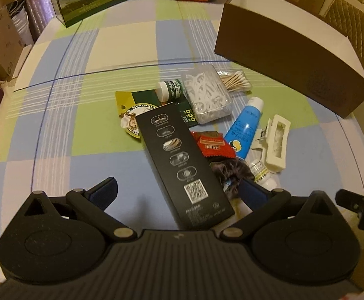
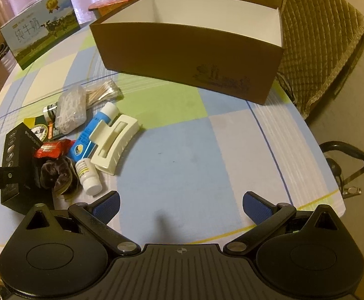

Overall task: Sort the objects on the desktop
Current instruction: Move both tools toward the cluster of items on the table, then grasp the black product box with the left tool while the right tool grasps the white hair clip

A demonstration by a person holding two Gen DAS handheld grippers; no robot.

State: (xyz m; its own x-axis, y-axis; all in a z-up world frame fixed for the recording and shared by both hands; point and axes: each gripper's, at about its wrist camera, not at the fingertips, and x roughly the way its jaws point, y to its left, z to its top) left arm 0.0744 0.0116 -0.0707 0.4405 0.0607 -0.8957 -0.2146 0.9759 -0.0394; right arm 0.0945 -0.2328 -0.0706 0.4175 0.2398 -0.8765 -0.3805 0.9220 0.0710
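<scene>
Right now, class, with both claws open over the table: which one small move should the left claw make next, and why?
Probably close the left claw on the long black box. The box already lies between its open fingers, topmost in the pile, while the brown box stands open and the right claw hovers over bare cloth.

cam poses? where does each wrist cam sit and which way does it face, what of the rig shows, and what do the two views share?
Left wrist: sits low behind the open left gripper, facing across the table; its fingers straddle the black box, clutter pile beyond.
Right wrist: sits behind the open right gripper, facing bare tablecloth and the open brown box; the left gripper's arm pokes in at left.
Shared: black box, hair clip, blue tube, brown box, milk carton.
</scene>
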